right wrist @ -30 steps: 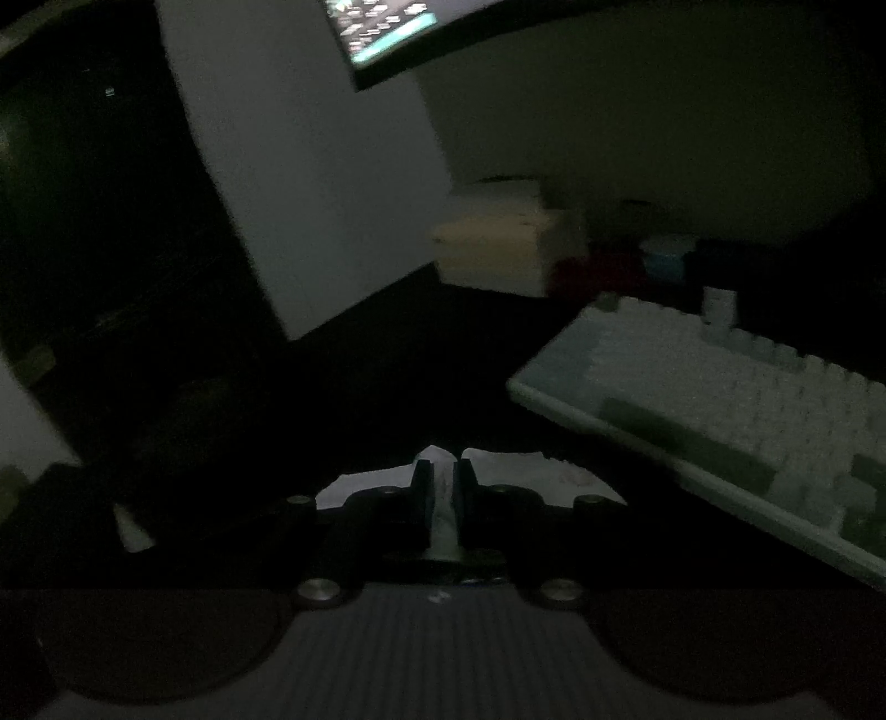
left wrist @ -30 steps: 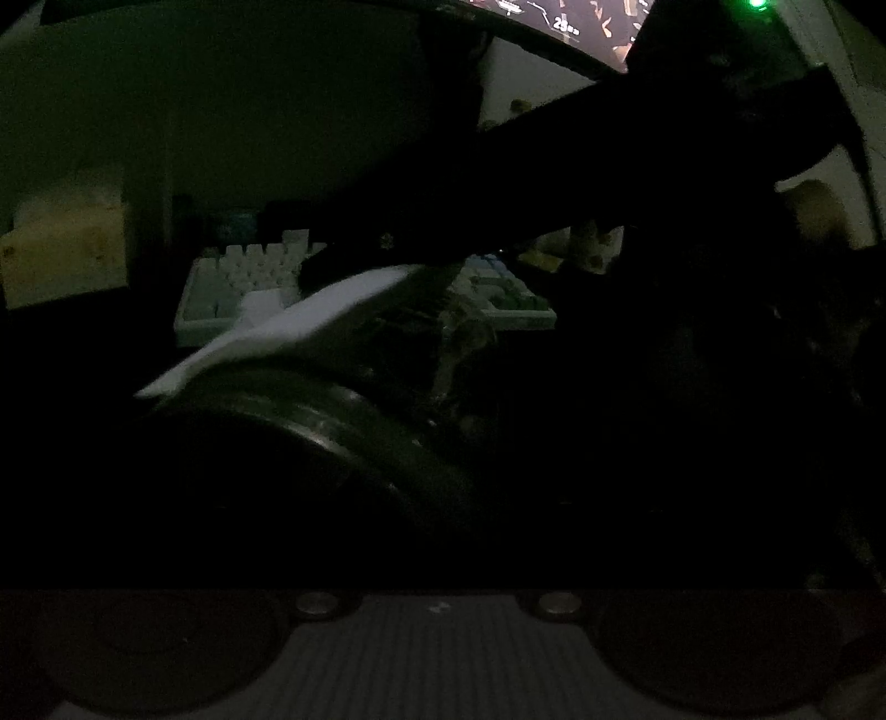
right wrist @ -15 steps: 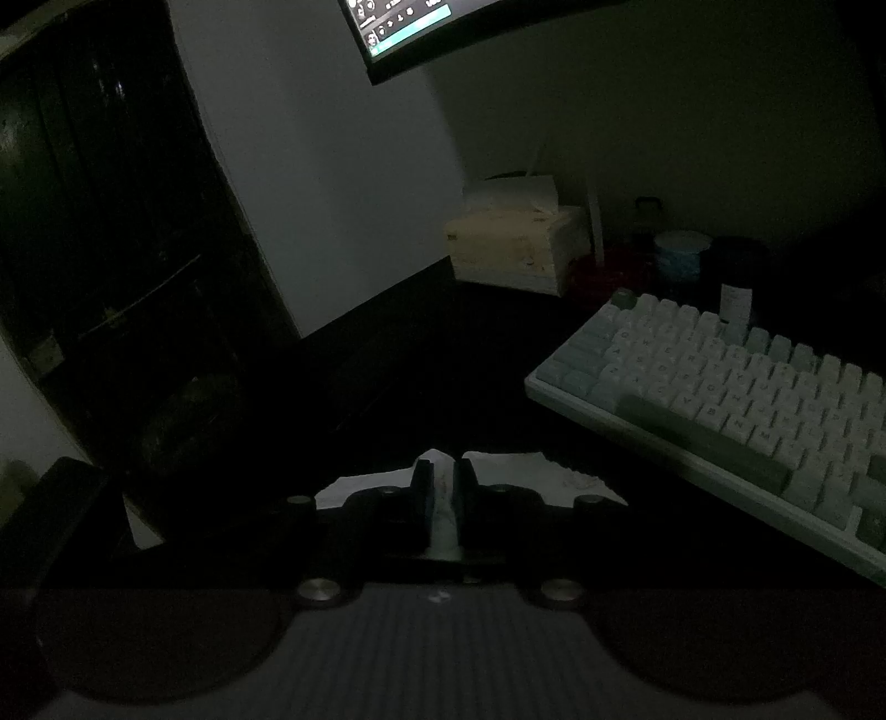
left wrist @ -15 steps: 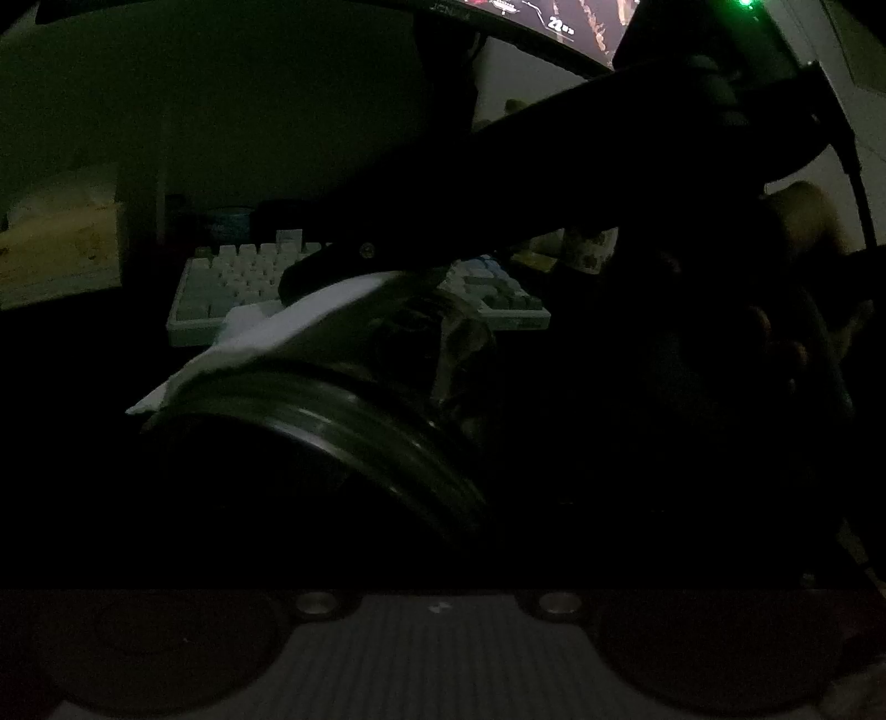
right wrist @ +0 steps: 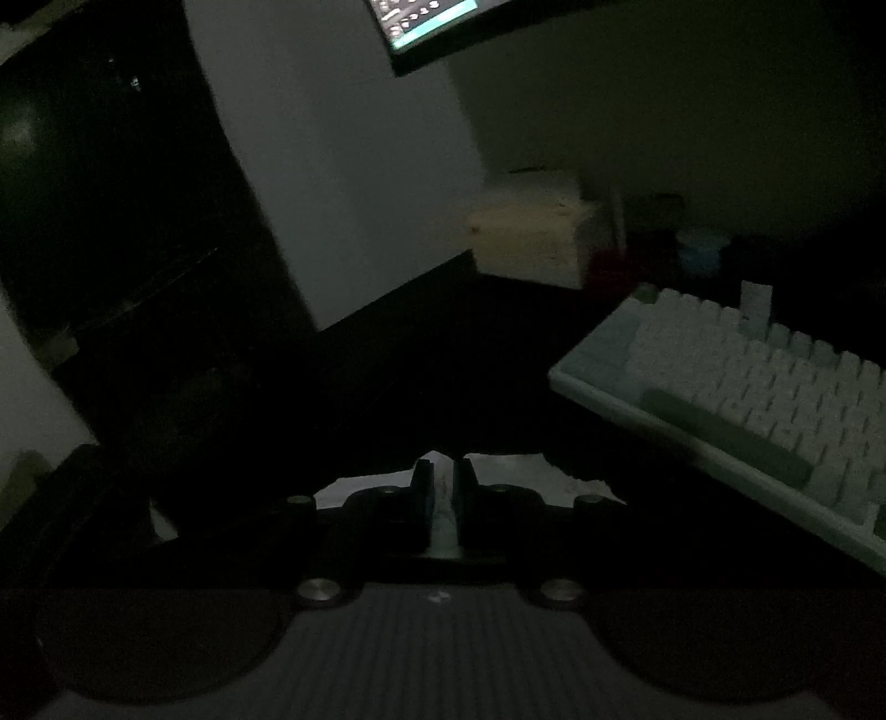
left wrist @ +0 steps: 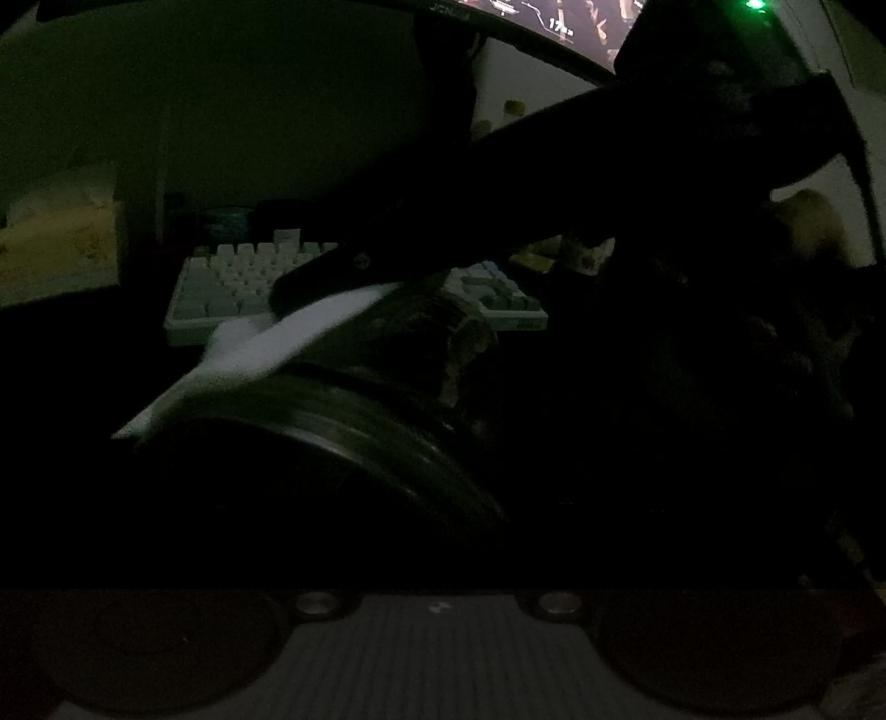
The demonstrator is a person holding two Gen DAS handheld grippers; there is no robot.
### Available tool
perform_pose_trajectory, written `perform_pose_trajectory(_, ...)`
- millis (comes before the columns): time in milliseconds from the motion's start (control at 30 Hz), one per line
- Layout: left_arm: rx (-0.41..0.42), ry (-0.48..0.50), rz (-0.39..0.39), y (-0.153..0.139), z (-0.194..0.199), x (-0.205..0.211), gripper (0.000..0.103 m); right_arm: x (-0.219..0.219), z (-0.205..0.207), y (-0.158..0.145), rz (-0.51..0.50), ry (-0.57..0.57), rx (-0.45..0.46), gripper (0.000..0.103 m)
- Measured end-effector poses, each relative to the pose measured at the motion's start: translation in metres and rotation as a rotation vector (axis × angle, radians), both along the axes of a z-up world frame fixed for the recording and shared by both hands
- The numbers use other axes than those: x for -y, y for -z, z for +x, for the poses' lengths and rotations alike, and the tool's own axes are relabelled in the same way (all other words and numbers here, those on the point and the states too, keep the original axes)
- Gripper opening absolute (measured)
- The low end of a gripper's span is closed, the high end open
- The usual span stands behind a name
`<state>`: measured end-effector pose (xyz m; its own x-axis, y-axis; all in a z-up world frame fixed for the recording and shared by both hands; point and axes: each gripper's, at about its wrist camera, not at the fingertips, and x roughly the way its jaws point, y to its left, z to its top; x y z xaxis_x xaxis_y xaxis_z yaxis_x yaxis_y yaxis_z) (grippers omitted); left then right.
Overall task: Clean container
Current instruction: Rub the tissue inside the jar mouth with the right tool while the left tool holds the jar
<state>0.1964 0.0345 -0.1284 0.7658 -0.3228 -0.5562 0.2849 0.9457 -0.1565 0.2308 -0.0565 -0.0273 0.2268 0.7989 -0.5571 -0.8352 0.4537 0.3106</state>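
The scene is very dark. In the left wrist view a round dark container (left wrist: 354, 443) with a ribbed rim fills the near centre, tilted; the left gripper's fingers are lost in the dark around it. A white tissue (left wrist: 277, 343) lies across its top, held by my right gripper, whose black fingers (left wrist: 421, 260) reach in from the upper right. In the right wrist view my right gripper (right wrist: 441, 487) is shut on the white tissue (right wrist: 515, 476), which spreads out to both sides of the jaws.
A white keyboard (right wrist: 764, 399) lies at the right on the dark desk; it also shows behind the container (left wrist: 232, 282). A tissue box (right wrist: 531, 243) stands at the back. A lit monitor (right wrist: 426, 22) hangs above. A white wall panel (right wrist: 343, 166) stands at the left.
The tissue has slid across the container's top, down and to the left. The right wrist view has swung, and the keyboard and tissue box have shifted in it.
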Motion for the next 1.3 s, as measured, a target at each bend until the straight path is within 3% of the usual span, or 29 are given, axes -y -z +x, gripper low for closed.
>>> perform_pose_trajectory(200,0.0,-0.002,-0.003,0.008,0.038,-0.013,0.047,0.01,0.018,0.002,-0.032,0.109,0.003,0.01)
perform_pose_trajectory(267,0.003,0.032,-0.001,0.009,0.002,-0.026,0.047,0.008,0.014,0.001,-0.031,0.099,0.004,0.01)
perform_pose_trajectory(367,0.004,0.033,-0.001,0.006,-0.011,-0.016,0.047,0.004,0.002,-0.001,-0.001,0.015,-0.016,0.01)
perform_pose_trajectory(467,0.005,0.04,0.003,0.011,0.019,-0.024,0.047,0.003,-0.002,0.0,0.006,-0.02,-0.02,0.01)
perform_pose_trajectory(700,0.009,0.041,0.01,0.005,-0.001,-0.009,0.047,0.013,0.017,0.005,-0.048,0.125,0.004,0.01)
perform_pose_trajectory(933,0.007,0.042,0.01,0.005,0.005,-0.007,0.047,0.007,-0.003,0.002,0.006,-0.017,-0.009,0.01)
perform_pose_trajectory(1133,0.005,0.04,0.013,0.003,0.007,-0.007,0.047,0.019,0.018,0.007,-0.047,0.13,0.013,0.01)
perform_pose_trajectory(1267,0.009,0.032,0.006,0.004,0.011,-0.008,0.046,0.015,0.005,0.003,-0.033,0.07,0.01,0.01)
perform_pose_trajectory(1300,0.012,0.037,0.011,0.005,0.014,-0.008,0.04,0.014,0.001,0.002,-0.021,0.044,0.002,0.01)
